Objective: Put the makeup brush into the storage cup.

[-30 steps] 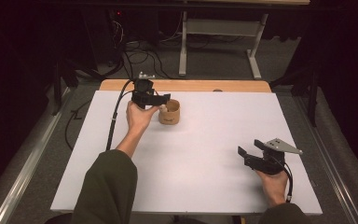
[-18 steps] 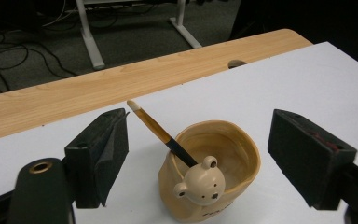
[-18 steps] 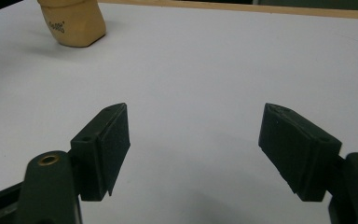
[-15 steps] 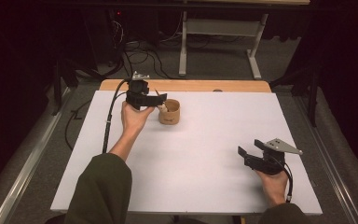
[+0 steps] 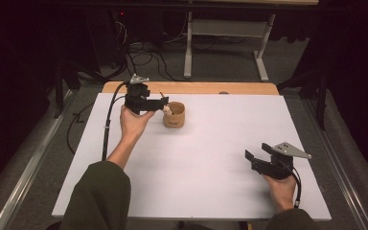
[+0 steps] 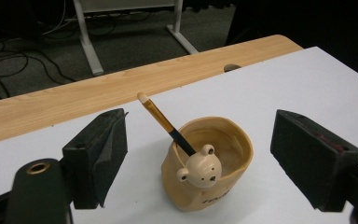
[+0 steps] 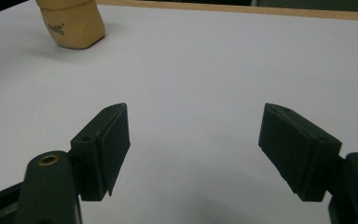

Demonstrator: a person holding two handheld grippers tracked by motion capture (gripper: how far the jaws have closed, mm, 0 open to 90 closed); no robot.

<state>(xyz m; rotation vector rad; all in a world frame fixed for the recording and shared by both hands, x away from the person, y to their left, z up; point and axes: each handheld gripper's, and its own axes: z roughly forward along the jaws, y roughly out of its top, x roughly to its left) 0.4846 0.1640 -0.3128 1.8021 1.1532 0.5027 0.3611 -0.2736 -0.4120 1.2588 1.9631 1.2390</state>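
A tan ceramic cup (image 5: 174, 115) with a small bear figure (image 6: 200, 169) on its rim stands at the back of the white table. A brush (image 6: 165, 123) with a black and amber handle leans inside it. My left gripper (image 5: 164, 103) hovers just left of the cup, a little above it. Its jaws have just been opening and stand wide apart (image 6: 198, 135), with nothing pressed between them. The cup (image 6: 214, 154) sits beyond the pads. My right gripper (image 5: 256, 152) rests open near the front right, nothing between its jaws (image 7: 193, 135). The cup (image 7: 72, 23) is far off at its upper left.
A white sheet (image 5: 196, 182) covers the table, with a wooden strip (image 5: 196, 87) along the far edge. Desk legs (image 5: 188, 48) and cables lie on the floor beyond. A black cable (image 5: 109, 124) trails from the left gripper.
The left gripper has drawn back a little to the left, away from the cup, and risen slightly. The right gripper has kept still.
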